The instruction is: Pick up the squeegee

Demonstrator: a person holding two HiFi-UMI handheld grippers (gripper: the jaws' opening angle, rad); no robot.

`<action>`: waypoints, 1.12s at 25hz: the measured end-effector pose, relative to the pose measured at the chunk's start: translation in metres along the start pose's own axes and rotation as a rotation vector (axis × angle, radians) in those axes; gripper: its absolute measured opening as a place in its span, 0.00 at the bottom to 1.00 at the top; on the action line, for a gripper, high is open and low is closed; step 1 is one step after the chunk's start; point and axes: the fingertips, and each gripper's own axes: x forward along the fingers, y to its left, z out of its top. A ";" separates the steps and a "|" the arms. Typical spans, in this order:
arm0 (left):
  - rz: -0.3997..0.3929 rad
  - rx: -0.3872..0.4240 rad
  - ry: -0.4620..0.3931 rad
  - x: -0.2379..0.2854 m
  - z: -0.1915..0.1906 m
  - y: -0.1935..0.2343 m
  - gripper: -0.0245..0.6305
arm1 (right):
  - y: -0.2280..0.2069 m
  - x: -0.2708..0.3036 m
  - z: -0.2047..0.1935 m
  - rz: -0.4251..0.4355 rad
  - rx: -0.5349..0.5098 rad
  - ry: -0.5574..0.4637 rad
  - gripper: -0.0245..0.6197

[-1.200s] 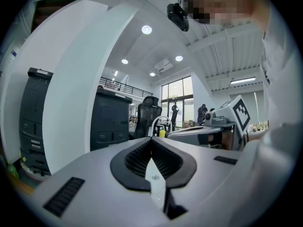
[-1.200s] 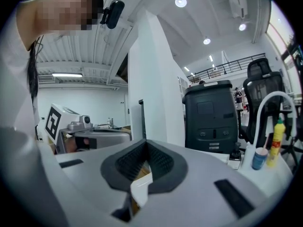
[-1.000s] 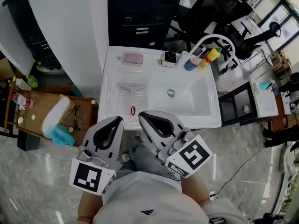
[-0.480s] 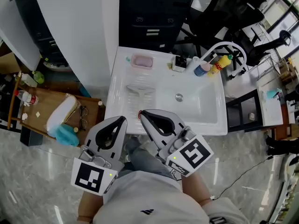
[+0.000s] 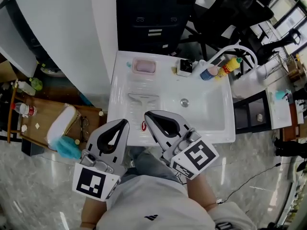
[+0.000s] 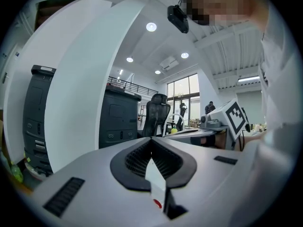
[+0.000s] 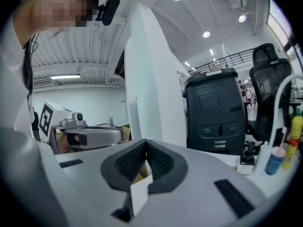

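The squeegee [image 5: 143, 99] is a pale, whitish T-shaped tool, hard to tell from the white surface under it. It lies flat on the ribbed draining board [image 5: 122, 116] of the white sink [image 5: 225, 128], just left of the basin [image 5: 204, 107] and on the near side of the pink soap dish [image 5: 144, 66], apart from it. Its wide blade lies crosswise at the far end, and the short handle runs from the blade's middle toward the sink's front edge. Nothing touches it. Finer detail of blade and handle cannot be made out.

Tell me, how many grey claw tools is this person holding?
2: the left gripper and the right gripper, side by side in front of the sink. None looks hidden.
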 end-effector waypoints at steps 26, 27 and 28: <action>-0.066 -0.081 0.149 0.074 -0.043 0.034 0.06 | -0.078 0.056 -0.122 -0.175 0.243 0.247 0.08; -0.067 -0.085 0.153 0.074 -0.045 0.035 0.06 | -0.078 0.057 -0.127 -0.180 0.252 0.260 0.10; -0.067 -0.088 0.157 0.074 -0.047 0.035 0.06 | -0.079 0.058 -0.133 -0.184 0.260 0.272 0.11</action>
